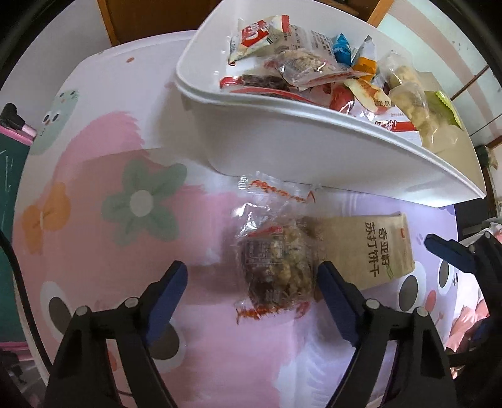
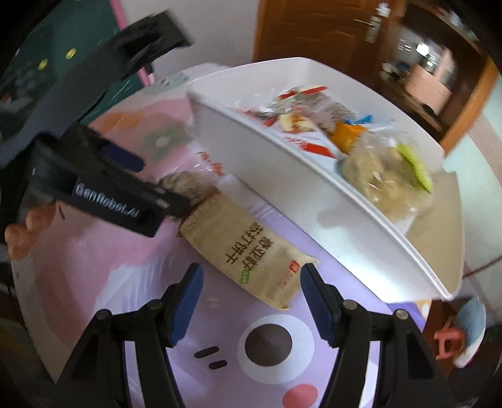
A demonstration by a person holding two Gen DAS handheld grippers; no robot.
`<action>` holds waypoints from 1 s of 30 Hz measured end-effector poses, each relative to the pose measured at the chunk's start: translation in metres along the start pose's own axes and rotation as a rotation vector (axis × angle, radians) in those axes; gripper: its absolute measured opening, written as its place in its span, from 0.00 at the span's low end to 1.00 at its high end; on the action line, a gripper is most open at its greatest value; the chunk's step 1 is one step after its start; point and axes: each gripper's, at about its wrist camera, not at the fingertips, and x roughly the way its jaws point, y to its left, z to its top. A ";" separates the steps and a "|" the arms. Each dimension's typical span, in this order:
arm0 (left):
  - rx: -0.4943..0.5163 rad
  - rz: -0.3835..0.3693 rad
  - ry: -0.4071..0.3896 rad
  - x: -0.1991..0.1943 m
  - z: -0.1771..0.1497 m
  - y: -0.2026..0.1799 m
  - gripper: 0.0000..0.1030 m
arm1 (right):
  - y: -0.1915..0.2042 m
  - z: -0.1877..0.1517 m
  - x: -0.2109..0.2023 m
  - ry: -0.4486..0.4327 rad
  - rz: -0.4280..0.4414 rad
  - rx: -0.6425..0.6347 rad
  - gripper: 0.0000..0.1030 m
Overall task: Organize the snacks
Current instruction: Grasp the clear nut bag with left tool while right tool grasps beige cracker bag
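Note:
A clear packet of nut brittle (image 1: 276, 263) lies on the cartoon-print table, just ahead of and between the fingertips of my open left gripper (image 1: 252, 279). Beside it on the right lies a tan cracker pack (image 1: 373, 251). In the right wrist view the same cracker pack (image 2: 248, 248) lies just ahead of my open, empty right gripper (image 2: 251, 282), and the brittle packet (image 2: 188, 186) is partly hidden behind the left gripper's body (image 2: 103, 191). A white bin (image 1: 282, 141) behind them holds several wrapped snacks (image 1: 301, 66).
The white bin (image 2: 282, 175) stands close behind both packs and fills the far side of the table. The table edge (image 1: 18, 201) drops off at the left next to a dark green board (image 1: 9, 163). A wooden door (image 2: 313, 28) stands behind.

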 end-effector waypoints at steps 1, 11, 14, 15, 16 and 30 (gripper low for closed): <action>0.000 -0.007 0.003 0.002 0.000 0.000 0.77 | 0.003 0.001 0.003 0.004 0.000 -0.025 0.63; -0.008 -0.079 -0.009 0.003 0.007 0.006 0.55 | 0.020 0.004 0.027 0.025 -0.009 -0.225 0.63; -0.005 -0.108 -0.016 -0.001 0.002 0.015 0.50 | 0.017 0.008 0.034 0.033 0.014 -0.234 0.63; 0.000 -0.109 -0.016 -0.001 0.001 0.016 0.50 | 0.015 0.009 0.035 0.029 0.025 -0.232 0.63; 0.005 -0.110 -0.017 -0.001 0.000 0.019 0.49 | 0.014 0.010 0.036 0.028 0.033 -0.232 0.64; 0.019 -0.083 -0.020 -0.004 -0.015 0.032 0.46 | 0.001 0.021 0.044 0.096 0.182 -0.153 0.60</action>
